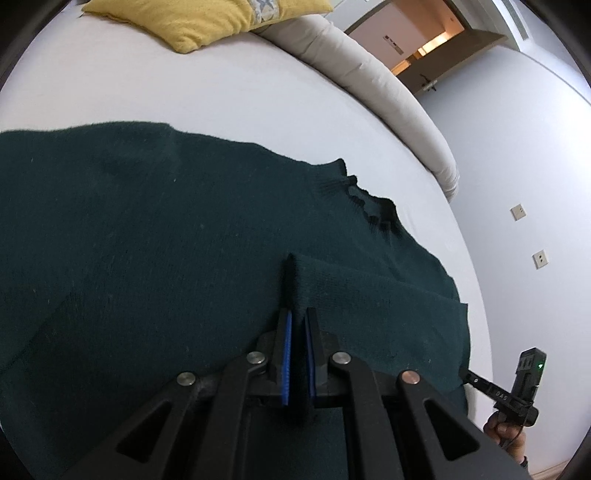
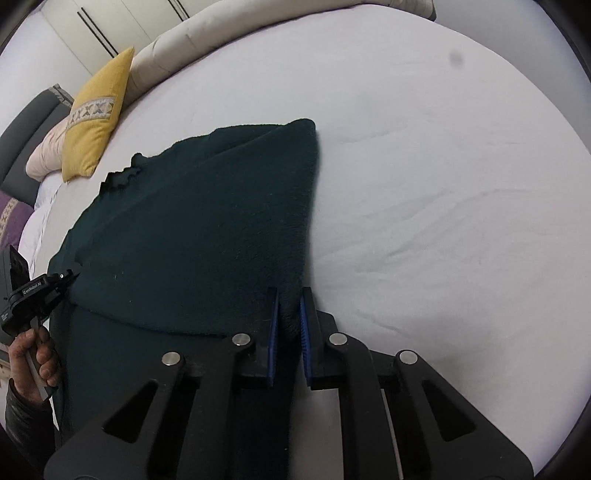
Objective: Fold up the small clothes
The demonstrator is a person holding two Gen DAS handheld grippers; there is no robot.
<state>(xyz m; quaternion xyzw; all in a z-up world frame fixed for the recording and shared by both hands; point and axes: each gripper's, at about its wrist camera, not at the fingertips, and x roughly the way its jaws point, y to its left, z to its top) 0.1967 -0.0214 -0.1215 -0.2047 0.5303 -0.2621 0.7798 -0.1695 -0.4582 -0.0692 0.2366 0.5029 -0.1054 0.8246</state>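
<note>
Both claws, left gripper (image 1: 298, 314) and right gripper (image 2: 290, 295), clench folds of the green sweater (image 2: 207, 221) lying mid-bed (image 2: 424, 184)

Pretty plain bedroom. A white bedsheet (image 2: 424, 166) spread ahead of the tools, with a long beige bolster (image 1: 373, 85) along its far edge. A yellow cushion (image 1: 207, 18) with a patterned band sat far ahead. Off right of the left tool, a pale wall (image 1: 524, 155) had two sockets (image 1: 518, 212), and an open wooden door (image 1: 443, 62) showed warm light. White wardrobe doors (image 2: 99, 29) stood beyond.
</note>
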